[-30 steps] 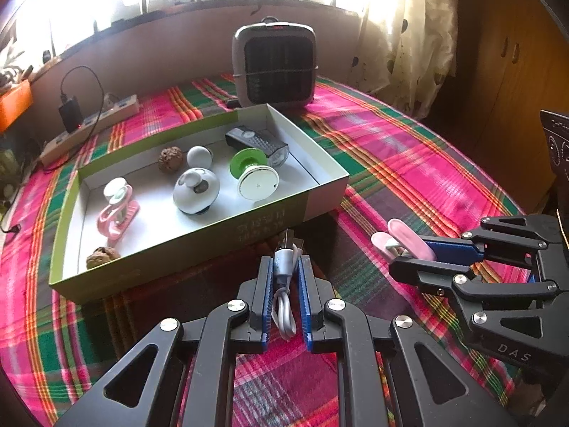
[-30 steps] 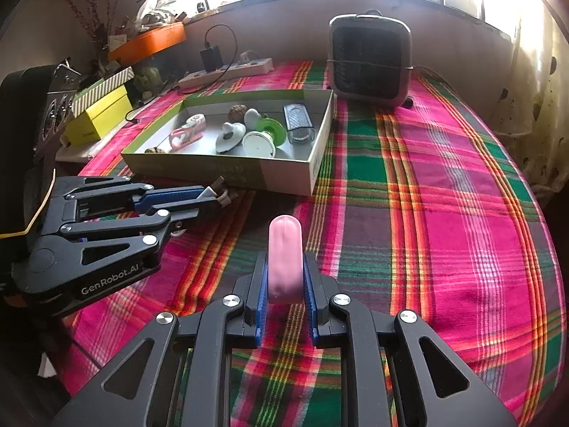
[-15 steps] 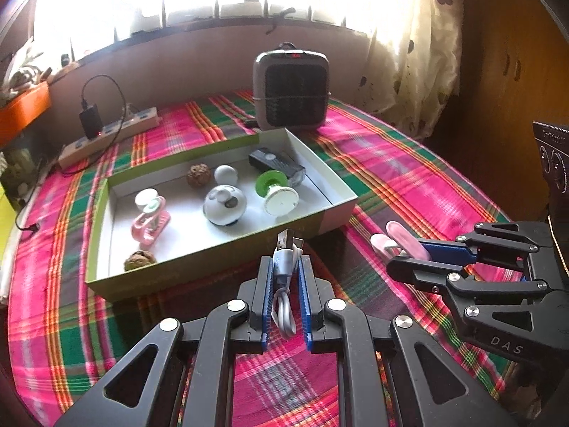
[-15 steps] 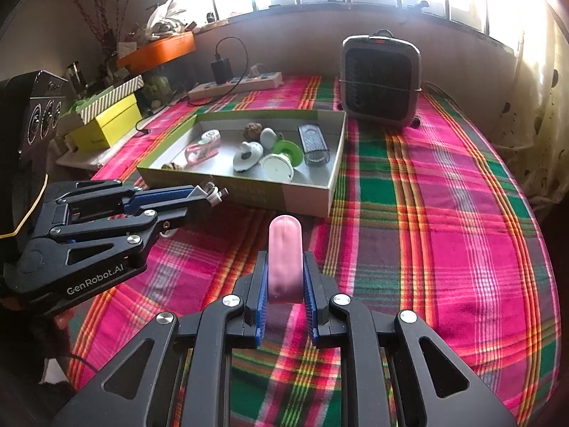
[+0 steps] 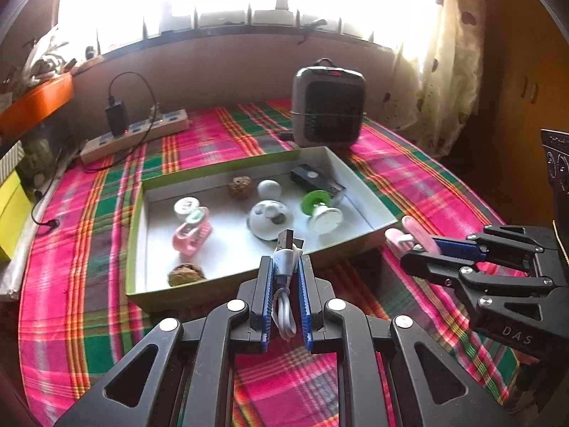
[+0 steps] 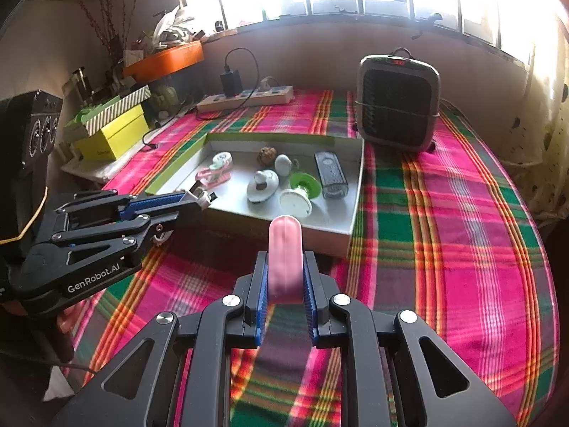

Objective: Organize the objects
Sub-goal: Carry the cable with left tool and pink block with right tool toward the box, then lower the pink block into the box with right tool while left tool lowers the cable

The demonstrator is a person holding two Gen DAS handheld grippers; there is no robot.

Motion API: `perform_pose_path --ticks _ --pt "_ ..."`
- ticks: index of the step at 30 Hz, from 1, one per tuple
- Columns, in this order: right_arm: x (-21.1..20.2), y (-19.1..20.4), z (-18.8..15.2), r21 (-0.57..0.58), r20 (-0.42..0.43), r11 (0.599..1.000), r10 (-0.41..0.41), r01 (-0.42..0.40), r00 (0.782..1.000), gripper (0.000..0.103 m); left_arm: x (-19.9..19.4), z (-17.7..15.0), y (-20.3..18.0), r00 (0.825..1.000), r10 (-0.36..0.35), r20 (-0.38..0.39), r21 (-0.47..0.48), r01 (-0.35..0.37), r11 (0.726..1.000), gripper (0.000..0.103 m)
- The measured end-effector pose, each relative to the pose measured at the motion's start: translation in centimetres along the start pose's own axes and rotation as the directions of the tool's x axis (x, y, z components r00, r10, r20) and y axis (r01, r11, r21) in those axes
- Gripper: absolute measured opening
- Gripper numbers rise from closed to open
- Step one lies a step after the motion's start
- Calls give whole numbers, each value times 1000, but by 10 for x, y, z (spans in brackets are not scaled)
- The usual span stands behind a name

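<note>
A shallow green-rimmed box point(image 5: 249, 165) point(image 6: 357, 185) sits on the plaid cloth and holds several small items: a pink clip, a white dome, a green-and-white spool, a black remote, walnuts. My left gripper point(image 5: 285, 261) point(image 6: 197, 197) is shut on a white USB cable point(image 5: 284, 256), held above the box's near wall. My right gripper point(image 6: 284, 261) point(image 5: 409, 238) is shut on a pink capsule-shaped thing point(image 6: 284, 256) point(image 5: 414, 229), held just off the box's right front corner.
A grey fan heater point(image 5: 327, 108) point(image 6: 398, 103) stands behind the box. A power strip point(image 5: 137, 135) with a plugged charger lies at the back left. Yellow and striped boxes point(image 6: 113, 128) stand at the table's left edge. Curtains hang at the right.
Both grippers have risen and pulled back a little from the box while keeping their hold. The box now sits farther off and lower in both views.
</note>
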State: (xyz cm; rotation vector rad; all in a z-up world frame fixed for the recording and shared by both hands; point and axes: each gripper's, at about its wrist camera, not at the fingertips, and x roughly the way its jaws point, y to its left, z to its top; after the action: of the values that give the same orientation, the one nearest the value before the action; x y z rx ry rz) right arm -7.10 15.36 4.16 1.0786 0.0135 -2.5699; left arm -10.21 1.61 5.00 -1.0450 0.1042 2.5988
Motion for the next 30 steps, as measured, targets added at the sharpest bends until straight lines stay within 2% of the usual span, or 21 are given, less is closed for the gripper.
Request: perform_pose_path --ticks 11,30 --pt "18 4 28 -7 8 1000 11 -11 1000 19 15 9 23 1000 26 -10 -51 -26 998 12" --pt "46 -5 57 8 -3 1000 2 -2 1000 19 58 18 38 997 10 -76 -72 -15 997 12"
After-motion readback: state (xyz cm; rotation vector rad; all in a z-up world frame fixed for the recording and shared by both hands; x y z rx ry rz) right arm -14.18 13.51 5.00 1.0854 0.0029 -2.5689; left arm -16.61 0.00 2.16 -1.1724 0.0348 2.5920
